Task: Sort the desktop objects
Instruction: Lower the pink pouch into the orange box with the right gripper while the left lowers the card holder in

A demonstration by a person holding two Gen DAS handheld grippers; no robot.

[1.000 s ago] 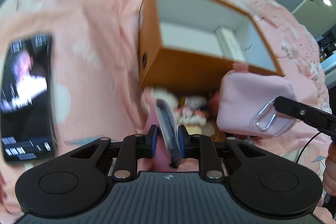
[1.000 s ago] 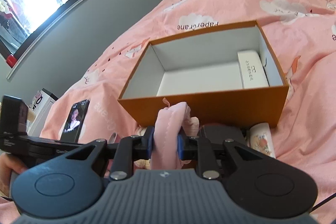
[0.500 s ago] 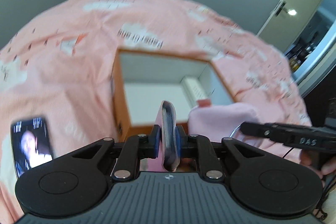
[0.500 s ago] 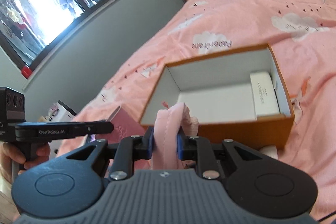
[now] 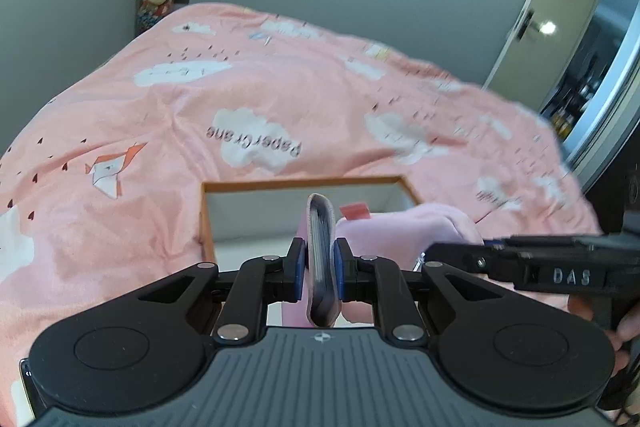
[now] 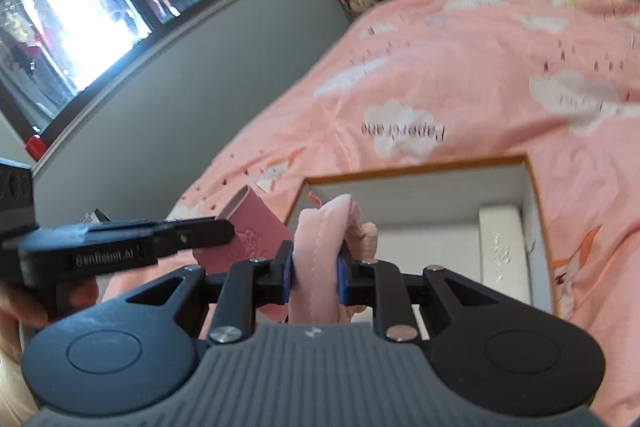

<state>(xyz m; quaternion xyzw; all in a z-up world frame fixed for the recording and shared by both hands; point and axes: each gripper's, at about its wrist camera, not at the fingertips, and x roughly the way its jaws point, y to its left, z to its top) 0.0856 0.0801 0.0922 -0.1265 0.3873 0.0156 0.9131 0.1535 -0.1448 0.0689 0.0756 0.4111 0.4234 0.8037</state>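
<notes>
Pink bedspread [image 5: 280, 99], orange box [image 6: 532, 187] lower centre; left gripper [image 5: 319, 269] pinches pink wallet [image 5: 320, 259], right gripper [image 6: 314, 273] pinches pink pouch [image 6: 320, 267]

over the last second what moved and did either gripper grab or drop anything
Both grippers rose and now hang near the orange box. The left gripper still clamps the pink notebook, the right gripper the pink pouch. Nothing was released. The box and the white case inside stayed put.

both wrist views close, sharing orange box [image 5: 206, 211] [image 6: 536, 211]
</notes>
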